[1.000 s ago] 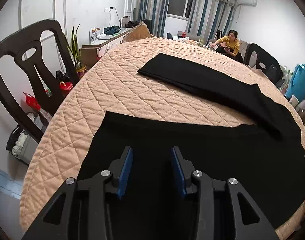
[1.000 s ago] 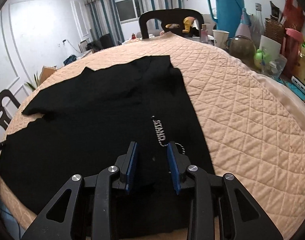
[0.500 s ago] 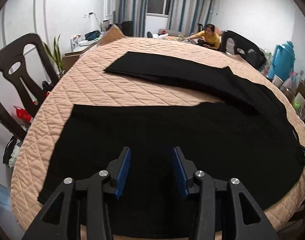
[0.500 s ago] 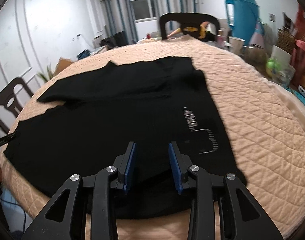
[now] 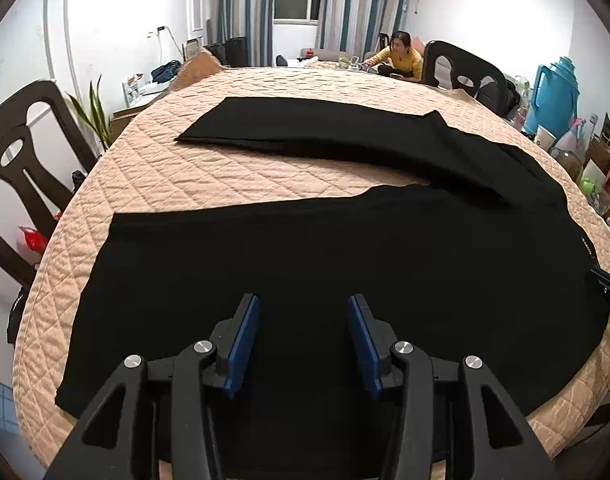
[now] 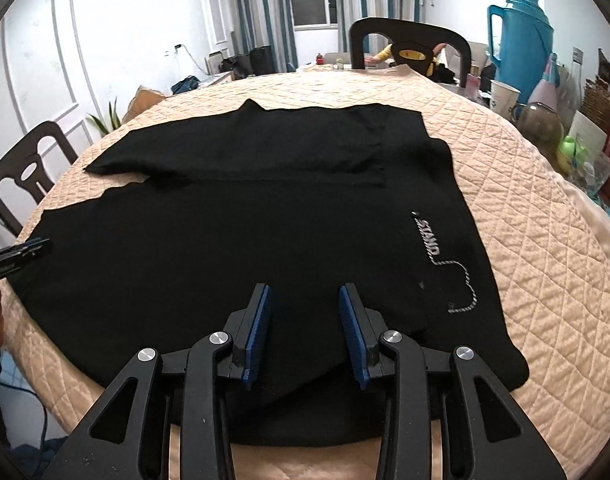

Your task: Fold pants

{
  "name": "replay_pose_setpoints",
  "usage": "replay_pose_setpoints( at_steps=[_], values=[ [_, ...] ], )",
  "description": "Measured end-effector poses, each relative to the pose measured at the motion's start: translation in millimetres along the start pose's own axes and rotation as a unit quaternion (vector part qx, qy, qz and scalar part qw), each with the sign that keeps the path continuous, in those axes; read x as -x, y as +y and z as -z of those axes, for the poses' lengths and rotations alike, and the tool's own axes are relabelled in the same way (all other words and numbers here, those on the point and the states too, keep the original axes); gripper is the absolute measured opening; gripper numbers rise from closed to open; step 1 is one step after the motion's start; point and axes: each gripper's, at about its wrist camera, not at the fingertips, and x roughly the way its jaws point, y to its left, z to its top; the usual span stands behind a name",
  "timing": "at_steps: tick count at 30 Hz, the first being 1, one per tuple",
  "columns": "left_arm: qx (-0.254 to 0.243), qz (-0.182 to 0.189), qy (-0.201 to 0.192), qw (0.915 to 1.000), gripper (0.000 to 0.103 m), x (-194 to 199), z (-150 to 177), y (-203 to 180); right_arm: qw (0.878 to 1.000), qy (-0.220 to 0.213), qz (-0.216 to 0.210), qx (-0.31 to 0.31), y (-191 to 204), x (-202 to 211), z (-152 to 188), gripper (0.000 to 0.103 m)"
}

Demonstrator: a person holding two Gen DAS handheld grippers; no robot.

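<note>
Both the left gripper [image 5: 303, 338] and right gripper [image 6: 305, 330] are hovering with jaws apart, just widening, empty; the pants [image 5: 345, 264] are lying spread on the counter [image 5: 233, 184]. Advise gripping near leg's hem at nine o'clock and waistband together, lifting evenly.

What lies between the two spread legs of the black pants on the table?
Only bare quilted table cover between the far leg and near leg of the pants; the left wrist view shows it best.

We see black pants [image 5: 345, 264] lying flat on the quilt [image 5: 209, 176], spread wide. Their two legs run leftward and split apart, the near leg broad along the quilt's front edge, the far leg [image 5: 325, 128] angling away. The waist end lies to the right. White lettering and a corded line [image 6: 445, 260] mark the fabric near the waist.
</note>
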Motion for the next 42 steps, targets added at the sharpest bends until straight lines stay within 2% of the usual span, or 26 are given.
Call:
replay_pose_setpoints(
  at_steps=[3,6,8,10,12,13,14,18,21,28,31,32,34,36,37,38,39,40,41,42],
  values=[
    [-0.017,0.006,0.006,0.9998,0.049,-3.3,-10.3,-5.1,1.0,0.009,-0.012,0.008,4.8,-4.9,-9.0,0.037],
    [-0.035,0.003,0.007,0.9993,0.051,-11.0,-34.4,-7.2,0.999,0.014,-0.022,0.034,9.1,-13.2,-28.1,0.037],
    [-0.049,-0.003,0.005,0.9988,0.057,-18.4,-57.1,-8.3,0.999,0.019,-0.026,0.044,6.5,-23.0,-49.5,0.037],
    [-0.06,0.009,0.012,0.9981,0.063,-29.9,-79.0,-10.2,0.998,0.023,-0.031,0.045,1.4,-32.9,-68.9,0.037],
    [-0.068,0.016,0.026,0.9972,0.064,-46.5,-101.4,-13.1,0.998,0.038,-0.03,0.045,-3.6,-50.6,-94.9,0.04],
    [-0.072,0.015,0.032,0.9968,0.064,-56.2,-112.3,-14.8,0.998,0.043,-0.028,0.045,-5.0,-58.8,-106.2,0.047],
    [-0.074,0.011,0.035,0.9966,0.065,-64.4,-121.2,-15.6,0.997,0.048,-0.029,0.045,-5.8,-67.5,-116.2,0.051],
    [-0.085,-0.014,0.04,0.9954,0.067,-102.7,-157.8,-19.9,0.996,0.078,-0.02,0.037,-12.0,-108.9,-151.7,0.051],
    [-0.083,-0.031,0.048,0.9949,0.068,-130.0,-179.6,-20.1,0.994,0.099,-0.007,0.056,-10.4,-138.5,-171.6,0.051],
    [-0.05,-0.031,0.06,0.9965,0.073,-168.9,-207.0,-13.5,0.993,0.119,0.002,0.023,-20.9,-181.9,-205.6,0.051],
    [-0.049,-0.035,0.064,0.9961,0.075,-180.1,-209.1,-14.8,0.99,0.135,0.015,0.034,-15.7,-198.5,-208.6,0.052],
    [-0.048,-0.034,0.069,0.9959,0.076,-184.5,-208.2,-15.6,0.991,0.13,0.019,0.038,-13.5,-199.4,-209.5,0.055],
    [-0.047,-0.035,0.059,0.9965,0.082,-186.8,-211.6,-17.9,0.991,0.127,0.03,0.043,-9.9,-202.7,-211.4,0.056],
    [-0.047,-0.031,0.05,0.9971,0.083,-187.7,-211.1,-18.7,0.99,0.128,0.033,0.045,-8.8,-202.9,-211.3,0.056],
    [-0.046,-0.031,0.046,0.9974,0.081,-187.1,-209.3,-19.0,0.99,0.127,0.034,0.048,-8.0,-201.9,-210.2,0.055],
    [-0.047,-0.029,0.043,0.9976,0.078,-186.3,-209.0,-19.7,0.99,0.126,0.026,0.051,-7.9,-200.8,-210.2,0.044],
    [-0.052,-0.018,0.039,0.9977,0.064,-183.6,-207.2,-22.0,0.99,0.125,0.019,0.055,-5.4,-199.7,-211.4,0.038],
    [-0.062,-0.008,0.035,0.9975,0.043,-181.9,-207.3,-25.3,0.99,0.125,0.019,0.058,-3.4,-204.4,-215.5,0.021],
    [-0.074,0.002,0.031,0.9968,0.029,-178.6,-205.4,-30.9,0.99,0.127,0.018,0.061,0.2,-205.3,-216.4,0.014],
    [-0.09,0.007,0.028,0.9956,0.005,-175.1,-202.2,-38.6,0.989,0.126,0.027,0.068,4.2,-203.8,-214.9,0.013]
  ],
)
